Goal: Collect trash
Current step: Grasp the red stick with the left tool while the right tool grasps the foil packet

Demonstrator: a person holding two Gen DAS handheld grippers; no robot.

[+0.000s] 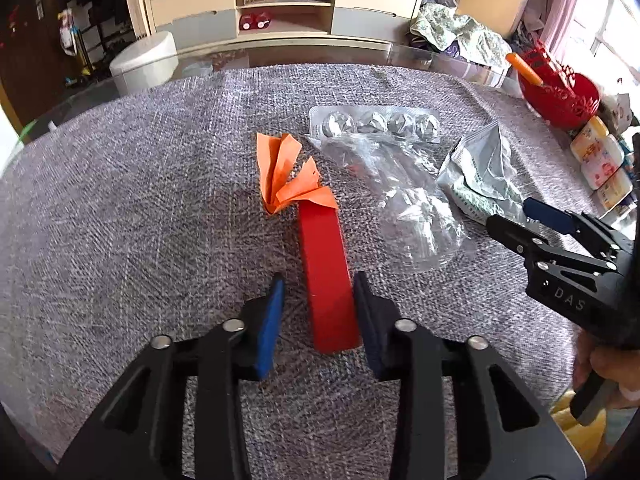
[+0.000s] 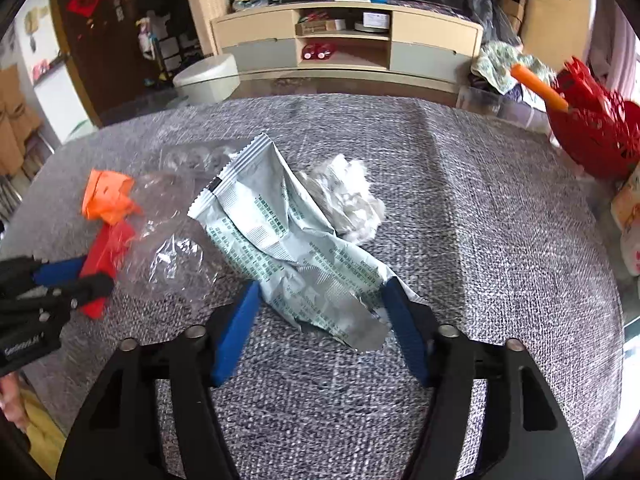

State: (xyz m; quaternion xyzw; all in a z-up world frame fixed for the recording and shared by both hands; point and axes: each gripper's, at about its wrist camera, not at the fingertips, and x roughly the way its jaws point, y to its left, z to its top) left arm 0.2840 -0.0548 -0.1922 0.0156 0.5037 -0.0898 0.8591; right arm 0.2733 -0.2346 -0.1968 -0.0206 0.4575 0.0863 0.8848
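Note:
A red box [image 1: 326,272] lies lengthwise between the blue pads of my left gripper [image 1: 319,280]. The right pad touches its side and a thin gap shows at the left pad. Folded orange paper [image 1: 288,172] rests at the box's far end. My right gripper [image 2: 323,284] straddles a flat silver-green wrapper [image 2: 288,240]. Its pads stand at the wrapper's two edges without squeezing it. In the left wrist view the right gripper [image 1: 510,214] reaches in from the right onto that wrapper [image 1: 480,172].
A clear plastic bag [image 1: 412,216] and a foil blister pack [image 1: 376,124] lie between the two grippers. Crumpled white tissue [image 2: 348,196] sits behind the wrapper. A red basket [image 2: 596,132] and bottles [image 1: 600,160] stand at the right edge of the grey cloth [image 1: 120,200].

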